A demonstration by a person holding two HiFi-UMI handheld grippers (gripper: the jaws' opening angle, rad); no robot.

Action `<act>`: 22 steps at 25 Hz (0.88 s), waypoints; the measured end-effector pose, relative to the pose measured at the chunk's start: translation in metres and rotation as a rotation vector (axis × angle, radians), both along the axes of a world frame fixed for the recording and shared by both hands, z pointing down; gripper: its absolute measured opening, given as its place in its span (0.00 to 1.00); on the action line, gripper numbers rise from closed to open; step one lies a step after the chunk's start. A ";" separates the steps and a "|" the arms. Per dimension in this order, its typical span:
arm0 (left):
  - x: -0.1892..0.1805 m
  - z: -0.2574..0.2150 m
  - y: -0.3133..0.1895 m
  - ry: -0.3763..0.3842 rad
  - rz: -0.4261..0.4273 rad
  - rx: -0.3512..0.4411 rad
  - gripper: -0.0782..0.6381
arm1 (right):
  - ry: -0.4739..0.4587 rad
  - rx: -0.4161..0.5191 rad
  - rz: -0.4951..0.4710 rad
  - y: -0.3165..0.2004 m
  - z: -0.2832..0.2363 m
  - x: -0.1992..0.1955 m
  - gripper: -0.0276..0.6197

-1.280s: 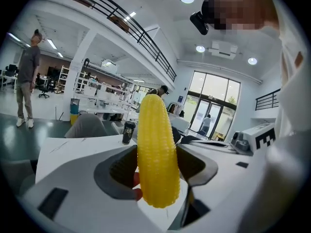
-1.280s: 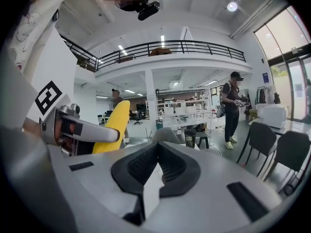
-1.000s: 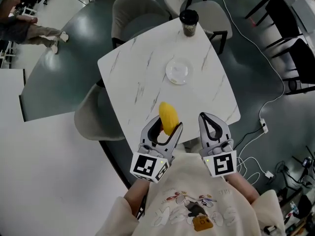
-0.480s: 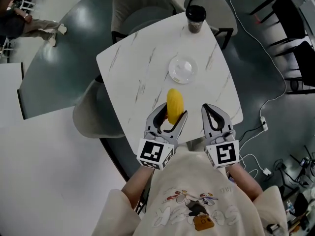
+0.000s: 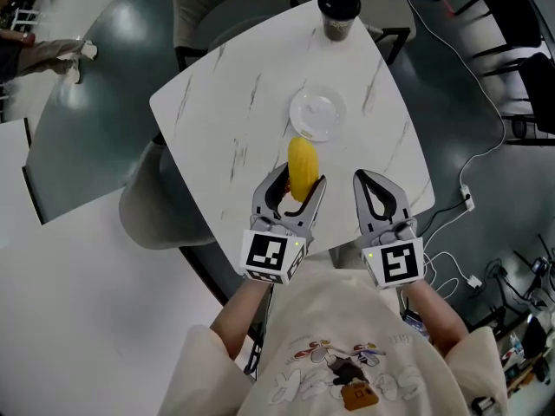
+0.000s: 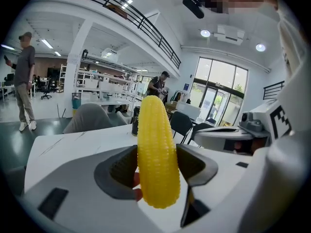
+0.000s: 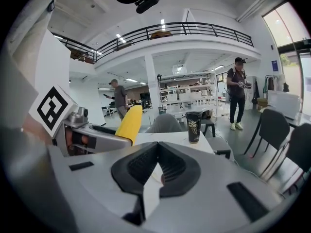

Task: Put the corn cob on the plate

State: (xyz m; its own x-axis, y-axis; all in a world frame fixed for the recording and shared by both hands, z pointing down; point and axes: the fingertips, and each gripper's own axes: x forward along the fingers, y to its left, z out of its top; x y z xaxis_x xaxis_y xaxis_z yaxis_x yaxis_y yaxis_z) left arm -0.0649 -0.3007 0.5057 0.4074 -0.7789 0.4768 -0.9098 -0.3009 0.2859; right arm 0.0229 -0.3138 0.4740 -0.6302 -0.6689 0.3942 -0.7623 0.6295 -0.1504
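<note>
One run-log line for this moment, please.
left gripper: shut on corn cob | right gripper: shut, nothing held | corn cob: held over table, not yet on plate

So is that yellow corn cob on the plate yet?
Not yet. The yellow corn cob is clamped between the jaws of the left gripper, near the small round white plate, which holds nothing.

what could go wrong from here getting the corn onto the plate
The left tool grips the corn only by its lower half, with the rest sticking out past the jaws, so it might pivot or slip on the way. The plate looks small next to the corn, so on release it may roll off onto the table.
</note>
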 end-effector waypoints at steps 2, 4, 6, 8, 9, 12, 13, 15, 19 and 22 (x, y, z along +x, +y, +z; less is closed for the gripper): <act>-0.001 0.010 -0.006 -0.004 0.007 -0.006 0.47 | 0.002 -0.012 0.000 -0.002 0.007 -0.003 0.05; -0.003 0.018 -0.012 -0.005 0.011 -0.013 0.47 | 0.018 -0.019 -0.004 -0.005 0.018 -0.005 0.05; -0.004 0.026 -0.016 -0.004 0.011 -0.025 0.47 | 0.030 -0.032 -0.002 -0.008 0.031 -0.007 0.05; -0.005 0.033 -0.019 -0.001 0.011 -0.037 0.47 | 0.034 -0.047 0.005 -0.012 0.041 -0.009 0.05; -0.006 0.037 -0.020 0.001 0.011 -0.042 0.47 | 0.036 -0.053 0.008 -0.013 0.045 -0.010 0.05; -0.008 0.049 -0.024 0.009 0.012 -0.059 0.47 | 0.039 -0.053 0.011 -0.021 0.053 -0.013 0.05; -0.009 0.053 -0.025 0.008 0.013 -0.065 0.47 | 0.041 -0.051 0.010 -0.023 0.056 -0.014 0.05; -0.010 0.061 -0.027 0.002 0.015 -0.075 0.47 | 0.046 -0.053 0.008 -0.027 0.062 -0.016 0.05; -0.010 0.070 -0.034 -0.009 0.021 -0.088 0.47 | 0.048 -0.065 0.010 -0.032 0.073 -0.018 0.05; -0.009 0.077 -0.042 -0.017 0.031 -0.092 0.47 | 0.056 -0.069 0.011 -0.039 0.080 -0.018 0.05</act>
